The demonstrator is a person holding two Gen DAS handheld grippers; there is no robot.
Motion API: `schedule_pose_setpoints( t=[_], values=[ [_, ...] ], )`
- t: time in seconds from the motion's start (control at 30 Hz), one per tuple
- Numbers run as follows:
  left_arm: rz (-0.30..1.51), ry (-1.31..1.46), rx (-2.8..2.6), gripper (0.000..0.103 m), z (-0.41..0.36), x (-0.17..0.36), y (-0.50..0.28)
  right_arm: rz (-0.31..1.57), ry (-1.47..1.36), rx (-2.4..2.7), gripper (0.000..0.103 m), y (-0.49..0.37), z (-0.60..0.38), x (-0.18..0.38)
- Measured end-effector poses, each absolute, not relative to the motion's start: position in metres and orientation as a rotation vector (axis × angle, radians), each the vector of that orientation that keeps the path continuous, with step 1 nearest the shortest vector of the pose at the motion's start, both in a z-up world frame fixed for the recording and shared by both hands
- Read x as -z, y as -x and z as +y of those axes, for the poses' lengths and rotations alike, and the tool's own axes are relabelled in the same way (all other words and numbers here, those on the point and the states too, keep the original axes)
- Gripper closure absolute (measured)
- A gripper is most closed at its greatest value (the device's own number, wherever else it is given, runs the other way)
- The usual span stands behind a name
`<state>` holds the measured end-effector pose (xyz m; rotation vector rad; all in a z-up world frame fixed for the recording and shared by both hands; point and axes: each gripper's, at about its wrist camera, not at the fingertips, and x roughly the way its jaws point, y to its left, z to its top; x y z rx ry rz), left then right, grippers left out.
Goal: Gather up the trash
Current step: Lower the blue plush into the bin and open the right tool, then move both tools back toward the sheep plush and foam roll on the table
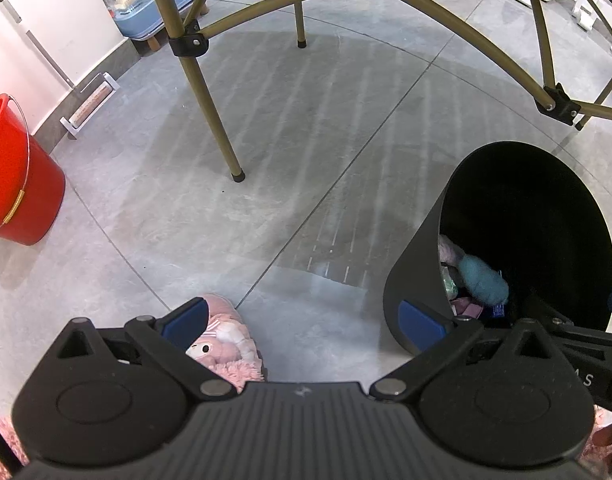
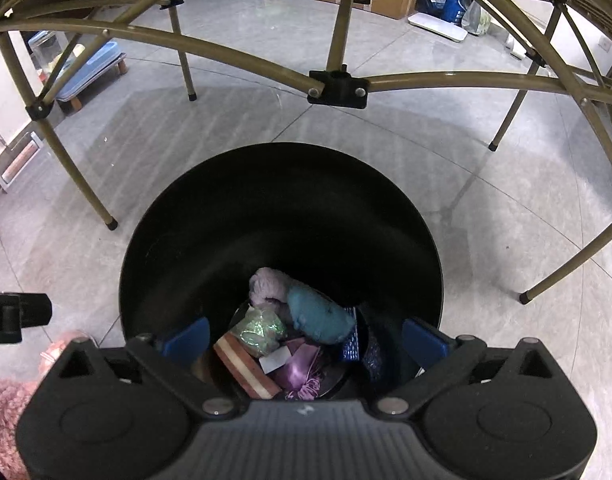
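Trash bin part filled, right gripper just emptied over it

The right gripper hangs spread wide and empty above the black bin, where a teal scrap and wrappers lie; the left gripper, also spread, holds nothing; no loose trash shows on the floor nearby

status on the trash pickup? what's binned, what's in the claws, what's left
Done: the black bin already holds several items, including a teal fuzzy piece, a lilac one and a striped block. In hand: nothing; the right claw is open over the bin mouth, and the left claw is open and empty over the floor. Left: no loose trash visible on the tiles; only a pink slipper lies below the left claw.
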<state>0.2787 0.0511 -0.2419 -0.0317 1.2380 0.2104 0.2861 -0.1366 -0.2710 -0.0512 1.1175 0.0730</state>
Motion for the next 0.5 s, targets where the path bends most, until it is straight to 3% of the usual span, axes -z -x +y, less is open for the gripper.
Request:
schedule_pose_setpoints(
  t=[0.5],
  values=[
    [1.22,0.045,-0.197,0.0,0.0499,0.2366,-0.2762,1.082,0.046,-0.074,0.0,-0.2851,-0.1373,0.2612]
  ],
)
